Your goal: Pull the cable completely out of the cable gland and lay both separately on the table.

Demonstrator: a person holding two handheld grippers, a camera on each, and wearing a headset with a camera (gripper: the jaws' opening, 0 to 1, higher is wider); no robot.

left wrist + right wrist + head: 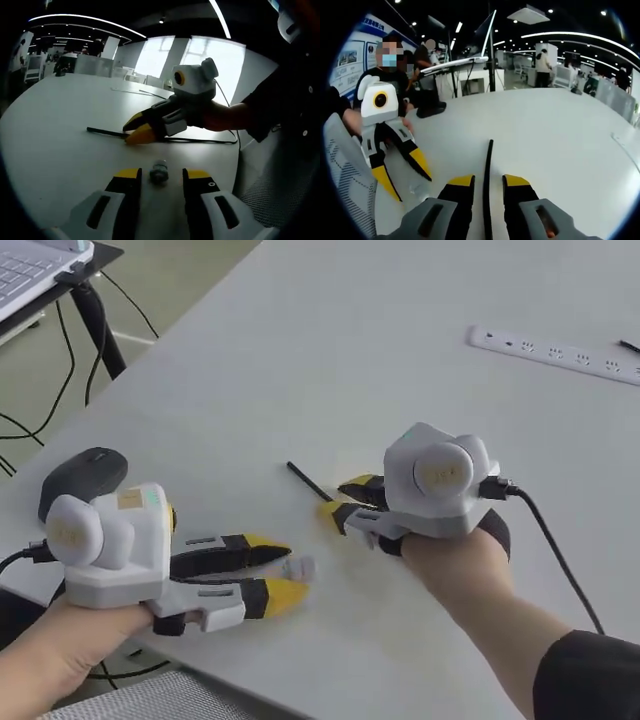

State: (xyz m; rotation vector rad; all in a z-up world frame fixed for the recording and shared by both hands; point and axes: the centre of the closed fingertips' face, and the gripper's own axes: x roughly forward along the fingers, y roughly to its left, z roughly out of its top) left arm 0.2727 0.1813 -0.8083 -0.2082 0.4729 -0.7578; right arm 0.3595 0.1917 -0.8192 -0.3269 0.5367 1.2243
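My left gripper (285,568) has its fingers released and spread, with the cable gland (159,171) lying on the worktop (400,360) between them. My right gripper (488,180) also has its fingers apart, the cable (489,155) flat between them, apart from the gland.

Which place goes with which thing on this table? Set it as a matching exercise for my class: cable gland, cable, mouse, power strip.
Things:
1. cable gland
2. cable
3. mouse
4. power strip

Places:
A. on the far right part of the table
B. between the right gripper's open jaws
C. just beyond the left gripper's body, near the table's edge
D. between the left gripper's open jaws

Pairs: 1-D, 2-B, 3-C, 4-A
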